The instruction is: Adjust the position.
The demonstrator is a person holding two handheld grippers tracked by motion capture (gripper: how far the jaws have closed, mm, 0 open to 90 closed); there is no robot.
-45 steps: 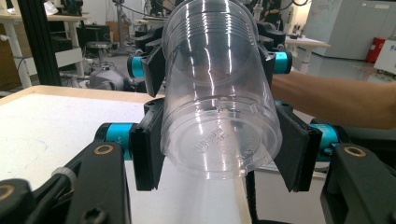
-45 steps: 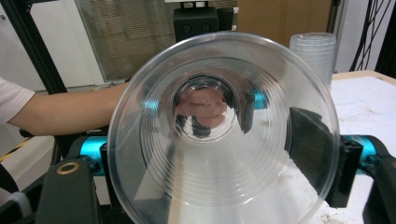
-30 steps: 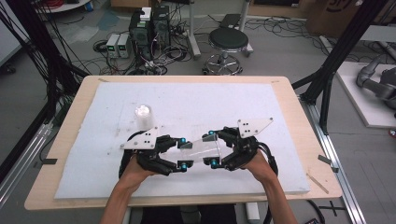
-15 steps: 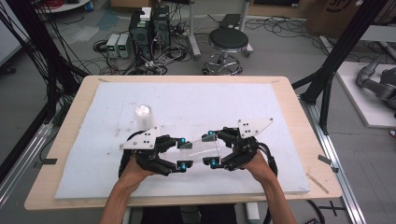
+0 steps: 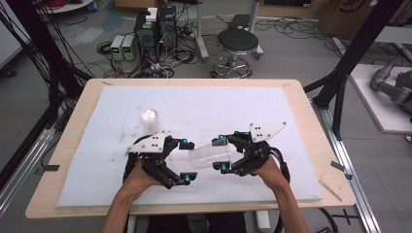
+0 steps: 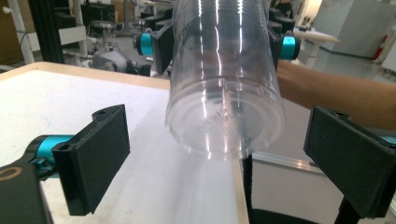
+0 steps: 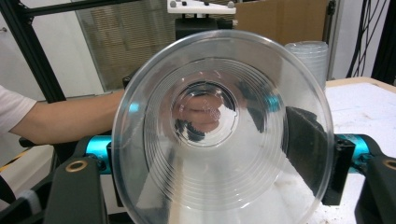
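Between our hands we grip a clear plastic cup [image 5: 211,155] sideways in our right gripper [image 5: 222,154]; our left gripper [image 5: 185,161] is spread wide.

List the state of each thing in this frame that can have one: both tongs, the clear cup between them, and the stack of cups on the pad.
Right tongs: shut on the clear cup, gripping it near its rim.
Left tongs: open, jaws wide on either side of the cup's base, not touching it.
Clear cup: held on its side above the pad, base toward the left tongs, empty.
Stack of cups: upright on the white pad, untouched.
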